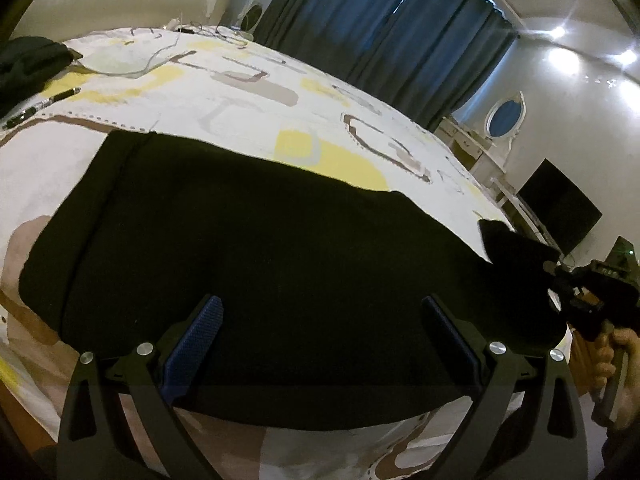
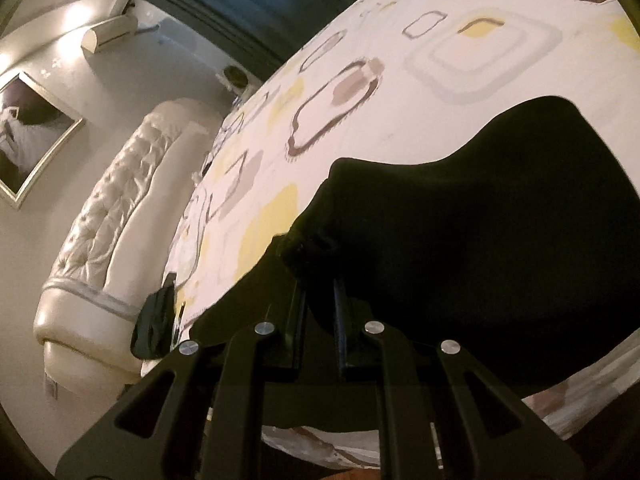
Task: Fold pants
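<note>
Your black pants (image 1: 256,248) lie spread across the patterned bed (image 1: 240,92). Your left claw (image 1: 320,332) hangs over them with jaws wide apart, holding nothing; your right claw (image 2: 320,280) is clamped on a bunched-up end of the pants.

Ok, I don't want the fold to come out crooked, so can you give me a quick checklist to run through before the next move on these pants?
1. Right gripper shut on the pants end: ok, cloth bunched between its fingers.
2. Held end lifted off the bed: ok.
3. Left gripper open above the cloth: ok, nothing gripped.
4. Rest of the pants lying flat: ok, no big wrinkles.
5. Landing area free: ok; the pen lies well away.
6. Both layers caught in the grip: cannot tell.
</note>
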A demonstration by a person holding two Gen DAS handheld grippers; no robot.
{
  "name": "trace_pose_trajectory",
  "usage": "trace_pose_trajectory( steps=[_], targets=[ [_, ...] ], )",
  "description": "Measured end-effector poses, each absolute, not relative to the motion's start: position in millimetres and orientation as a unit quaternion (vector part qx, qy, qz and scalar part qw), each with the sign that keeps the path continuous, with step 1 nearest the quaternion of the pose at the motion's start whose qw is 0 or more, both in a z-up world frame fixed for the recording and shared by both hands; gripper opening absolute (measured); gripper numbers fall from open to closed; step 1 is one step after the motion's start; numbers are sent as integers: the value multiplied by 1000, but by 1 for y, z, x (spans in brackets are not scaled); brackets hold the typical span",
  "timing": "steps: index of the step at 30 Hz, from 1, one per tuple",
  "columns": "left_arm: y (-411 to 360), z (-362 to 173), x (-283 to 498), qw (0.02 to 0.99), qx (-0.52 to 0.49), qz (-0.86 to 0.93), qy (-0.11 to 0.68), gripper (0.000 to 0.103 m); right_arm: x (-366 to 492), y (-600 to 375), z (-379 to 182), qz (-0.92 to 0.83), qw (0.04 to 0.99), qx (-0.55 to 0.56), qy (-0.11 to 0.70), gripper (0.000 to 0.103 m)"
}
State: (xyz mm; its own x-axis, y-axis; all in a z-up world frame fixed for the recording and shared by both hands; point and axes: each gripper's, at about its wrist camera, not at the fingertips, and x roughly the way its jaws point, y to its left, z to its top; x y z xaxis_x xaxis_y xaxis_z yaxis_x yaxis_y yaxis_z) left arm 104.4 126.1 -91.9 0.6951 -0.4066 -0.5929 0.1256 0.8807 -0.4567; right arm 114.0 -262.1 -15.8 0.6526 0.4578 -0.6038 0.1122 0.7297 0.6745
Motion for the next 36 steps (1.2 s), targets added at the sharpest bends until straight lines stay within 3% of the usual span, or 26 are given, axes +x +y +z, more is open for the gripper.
trace_pose_trajectory(
  steps=[36],
  targets=[
    [146, -58, 90, 912, -161, -147, 349, 98, 109, -196, -53, 137, 824, 284, 471, 12]
  ],
)
